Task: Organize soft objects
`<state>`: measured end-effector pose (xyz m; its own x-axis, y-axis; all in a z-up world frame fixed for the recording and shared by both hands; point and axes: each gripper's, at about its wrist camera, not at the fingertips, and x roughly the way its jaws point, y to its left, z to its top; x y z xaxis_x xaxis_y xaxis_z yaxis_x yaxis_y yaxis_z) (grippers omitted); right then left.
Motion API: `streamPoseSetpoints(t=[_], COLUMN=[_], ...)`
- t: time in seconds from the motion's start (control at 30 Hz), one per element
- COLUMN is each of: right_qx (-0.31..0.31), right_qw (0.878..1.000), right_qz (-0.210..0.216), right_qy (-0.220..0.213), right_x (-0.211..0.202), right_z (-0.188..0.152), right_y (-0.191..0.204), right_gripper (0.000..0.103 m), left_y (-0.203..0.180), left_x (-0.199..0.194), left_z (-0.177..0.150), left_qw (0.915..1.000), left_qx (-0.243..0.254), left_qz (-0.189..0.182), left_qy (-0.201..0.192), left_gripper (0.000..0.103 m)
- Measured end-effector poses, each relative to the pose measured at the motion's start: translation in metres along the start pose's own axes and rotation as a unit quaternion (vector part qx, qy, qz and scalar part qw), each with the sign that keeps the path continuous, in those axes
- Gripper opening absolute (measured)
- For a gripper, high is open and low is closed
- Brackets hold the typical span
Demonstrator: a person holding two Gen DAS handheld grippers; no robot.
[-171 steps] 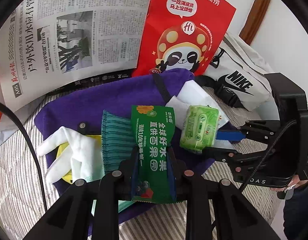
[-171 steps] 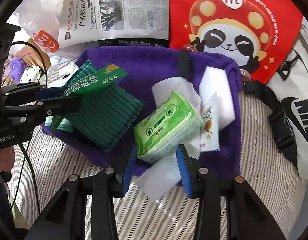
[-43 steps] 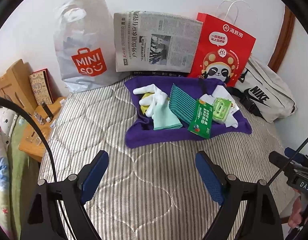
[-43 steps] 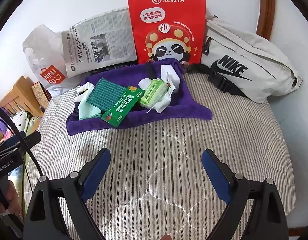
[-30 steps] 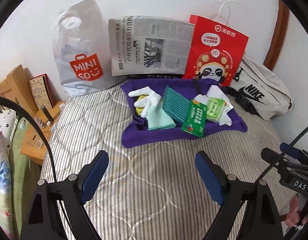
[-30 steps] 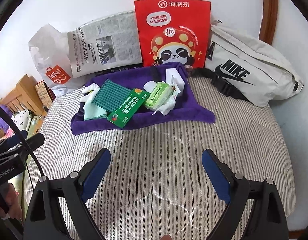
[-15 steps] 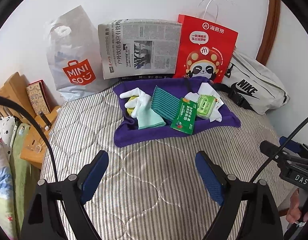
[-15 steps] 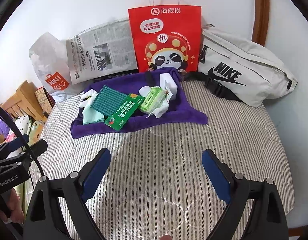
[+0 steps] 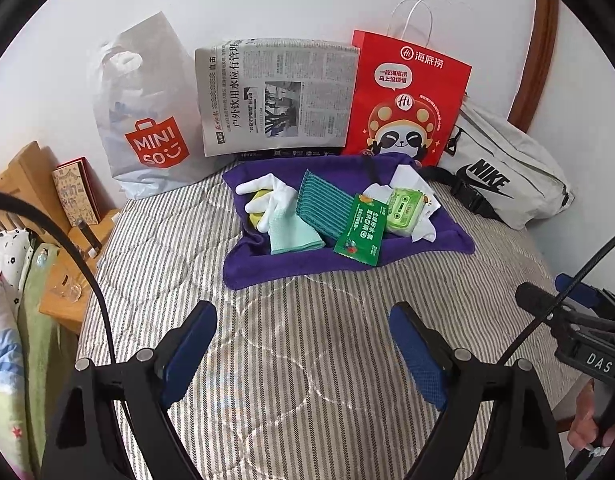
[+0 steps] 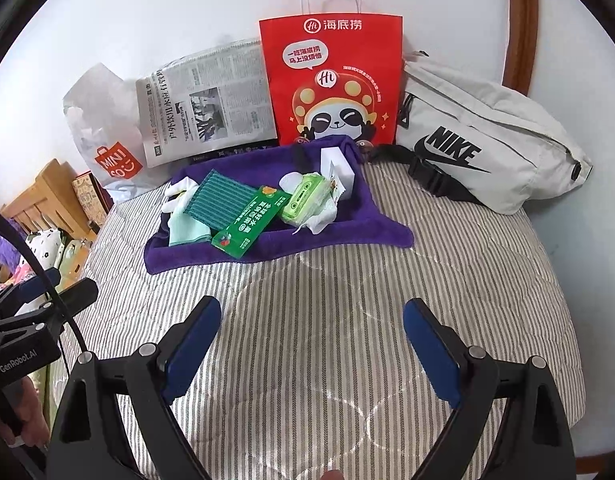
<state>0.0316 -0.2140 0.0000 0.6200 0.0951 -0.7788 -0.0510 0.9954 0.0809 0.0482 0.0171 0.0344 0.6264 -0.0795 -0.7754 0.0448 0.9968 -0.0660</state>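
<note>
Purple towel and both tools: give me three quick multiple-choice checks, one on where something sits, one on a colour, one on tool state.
1. Where does the green tissue pack lie?
A. on the purple towel
B. on the bare striped bedcover
C. inside the white Nike bag

2. What colour is the paper bag with the panda standing against the wall?
A. blue
B. red
C. yellow

3. How are the left tool and the right tool?
A. both open and empty
B. left shut on the green packet
C. right shut on the tissue pack

Answers:
1. A, the pack rests among the other items on the towel, next to the long green packet.
2. B, its front is bright red with white lettering.
3. A, each wrist view shows the fingers spread wide over the striped bedcover with nothing between them.
</note>
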Motion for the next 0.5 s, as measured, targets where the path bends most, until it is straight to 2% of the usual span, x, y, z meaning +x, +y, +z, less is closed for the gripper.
streamPoseSetpoints(t=[0.5], right_qx=[-0.001], right_qw=[1.000], right_qz=[-0.001], right_qy=[0.000], right_x=[-0.0001], right_z=[0.0008], right_y=[0.0020], right_gripper=[0.092], left_y=[0.0035], left_x=[0.0005], left_z=[-0.0012], left_qw=[0.9999], left_qx=[-0.010], left_qz=[-0.002], left_qy=[0.001], left_gripper=[0.088])
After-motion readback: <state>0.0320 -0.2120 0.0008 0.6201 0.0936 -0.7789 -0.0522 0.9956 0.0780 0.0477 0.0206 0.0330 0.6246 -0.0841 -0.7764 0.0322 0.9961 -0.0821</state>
